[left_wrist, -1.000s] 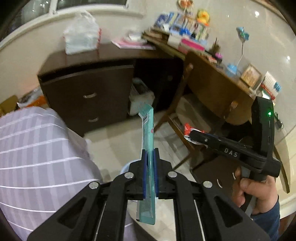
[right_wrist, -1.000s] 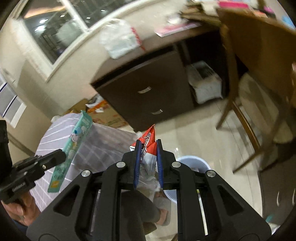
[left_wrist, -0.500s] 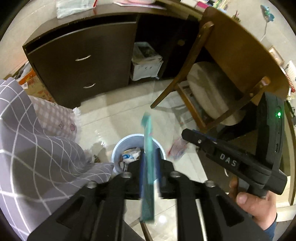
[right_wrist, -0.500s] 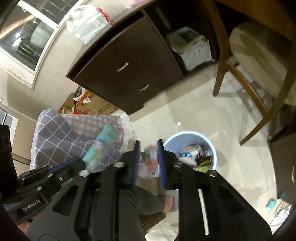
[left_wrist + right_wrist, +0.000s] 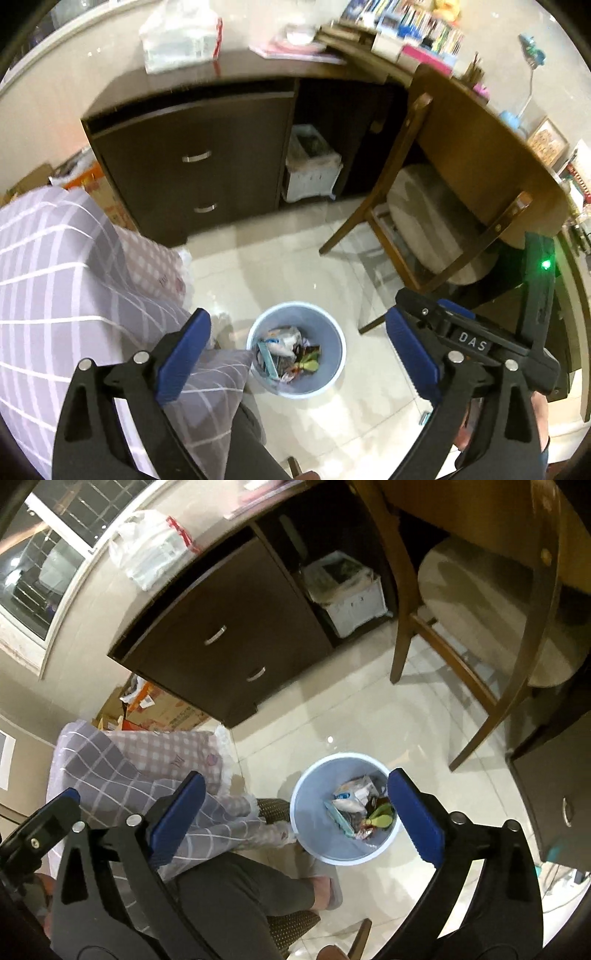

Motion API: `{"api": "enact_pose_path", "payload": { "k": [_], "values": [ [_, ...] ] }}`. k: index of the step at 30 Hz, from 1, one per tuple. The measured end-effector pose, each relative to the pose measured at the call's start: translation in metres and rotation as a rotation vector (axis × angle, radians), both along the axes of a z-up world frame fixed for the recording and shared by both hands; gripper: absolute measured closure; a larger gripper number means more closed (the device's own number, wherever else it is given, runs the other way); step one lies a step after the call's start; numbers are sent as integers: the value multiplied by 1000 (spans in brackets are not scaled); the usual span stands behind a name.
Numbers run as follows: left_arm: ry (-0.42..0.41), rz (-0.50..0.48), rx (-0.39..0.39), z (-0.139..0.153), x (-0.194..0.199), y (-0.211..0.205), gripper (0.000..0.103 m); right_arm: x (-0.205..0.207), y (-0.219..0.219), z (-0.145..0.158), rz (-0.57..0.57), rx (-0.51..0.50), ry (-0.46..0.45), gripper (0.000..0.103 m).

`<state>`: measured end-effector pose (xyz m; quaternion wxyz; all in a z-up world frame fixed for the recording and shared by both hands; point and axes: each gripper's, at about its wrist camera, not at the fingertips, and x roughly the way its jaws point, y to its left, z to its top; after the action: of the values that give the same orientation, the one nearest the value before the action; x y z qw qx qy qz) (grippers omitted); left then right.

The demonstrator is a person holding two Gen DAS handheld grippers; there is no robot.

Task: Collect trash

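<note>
dark drawer cabinet [image 5: 199, 162] by wall, white plastic bag [image 5: 181, 37] on top, wooden chair [image 5: 436, 221] tucked beside, checked blanket [image 5: 55, 280] left

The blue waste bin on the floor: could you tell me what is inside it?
The blue waste bin holds a loose pile of wrappers: a teal packet, white packaging and something yellow-green. Whatever lies beneath the pile, and the bin's bottom, is covered.
</note>
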<state>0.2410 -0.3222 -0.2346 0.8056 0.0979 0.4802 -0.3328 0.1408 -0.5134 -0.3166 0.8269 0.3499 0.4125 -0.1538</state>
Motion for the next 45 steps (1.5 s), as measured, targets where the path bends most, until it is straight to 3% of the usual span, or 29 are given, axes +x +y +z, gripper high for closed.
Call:
{"api": "enact_pose_path", "payload": {
  "k": [11, 24, 29, 33, 45],
  "values": [
    [-207, 123, -85, 91, -28, 87, 7, 9, 60, 107, 98, -122, -164, 6],
    [-457, 434, -12, 163, -50, 225, 6, 15, 209, 231, 315, -337, -313, 6],
    [-545, 533, -32, 194, -75, 271, 6, 3, 261, 271, 364, -430, -371, 6],
    [-568, 599, -15, 214, -91, 296, 6, -9, 289, 295, 383, -480, -419, 6],
    [-658, 643, -103, 257, -140, 321, 5, -52, 328, 341, 387, -593, -543, 6]
  ]
}}
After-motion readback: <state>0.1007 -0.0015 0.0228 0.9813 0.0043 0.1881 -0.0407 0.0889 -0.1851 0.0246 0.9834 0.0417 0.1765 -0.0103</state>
